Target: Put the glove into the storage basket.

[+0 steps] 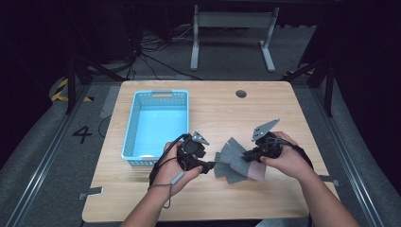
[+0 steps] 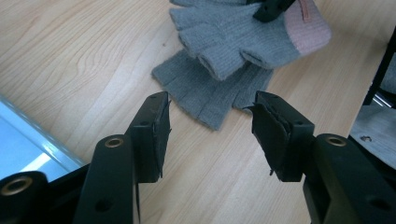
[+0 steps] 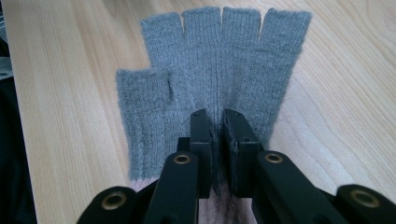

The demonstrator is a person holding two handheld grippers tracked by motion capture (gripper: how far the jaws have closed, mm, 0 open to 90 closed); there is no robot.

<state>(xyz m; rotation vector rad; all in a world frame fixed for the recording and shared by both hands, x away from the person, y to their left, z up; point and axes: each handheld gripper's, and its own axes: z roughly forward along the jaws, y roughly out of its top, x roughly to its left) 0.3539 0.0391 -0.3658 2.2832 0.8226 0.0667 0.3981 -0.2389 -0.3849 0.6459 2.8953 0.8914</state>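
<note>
Two grey gloves (image 1: pixel 232 161) lie one on top of the other on the desk (image 1: pixel 283 198), near the blue basket (image 1: pixel 158 125). The right tongs (image 3: pixel 218 140) pinch the top glove (image 3: pixel 215 70). The left tongs (image 2: pixel 210 135) are open beside the bottom glove (image 2: pixel 210 95).

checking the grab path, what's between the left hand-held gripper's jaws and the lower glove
Only bare wooden table. In the left gripper view, the open left hand-held gripper stands just short of the lower glove, whose finger ends point toward the gap between the jaws.
</note>
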